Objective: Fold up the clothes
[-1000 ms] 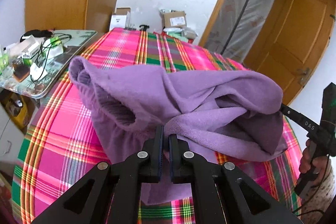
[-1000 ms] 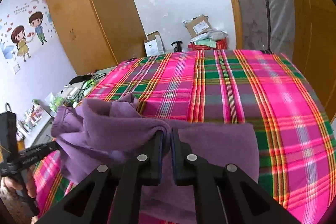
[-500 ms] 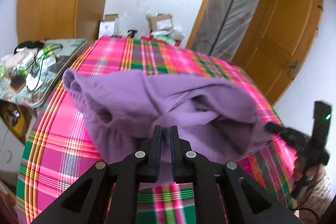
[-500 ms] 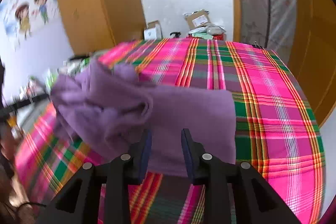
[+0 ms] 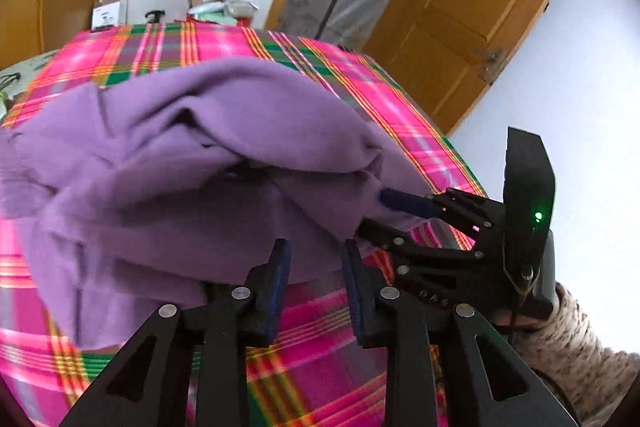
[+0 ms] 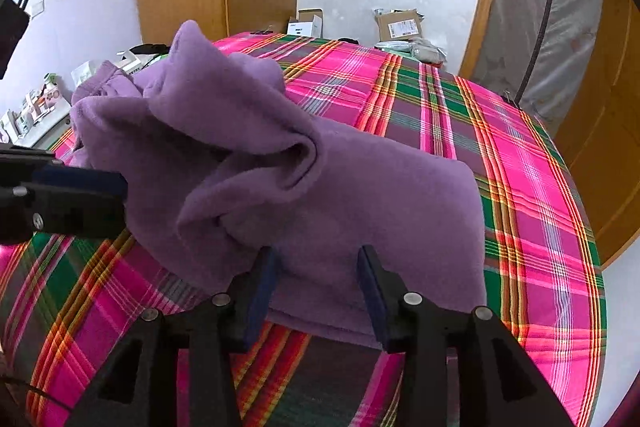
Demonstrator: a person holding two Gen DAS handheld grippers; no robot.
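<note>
Bright pink plaid cloth [image 6: 500,155] covered the table where a purple fleece garment [image 6: 312,187] lay bunched; both the left gripper [image 5: 314,267] and right gripper [image 6: 318,271] were opening, fingers spread at its near edge, pinching nothing

no text could be read; the shipping label on the cardboard box [image 6: 400,25] by the far wall was too small to make out; the print on the white box [image 6: 305,25] beside it was blurred as well
</note>
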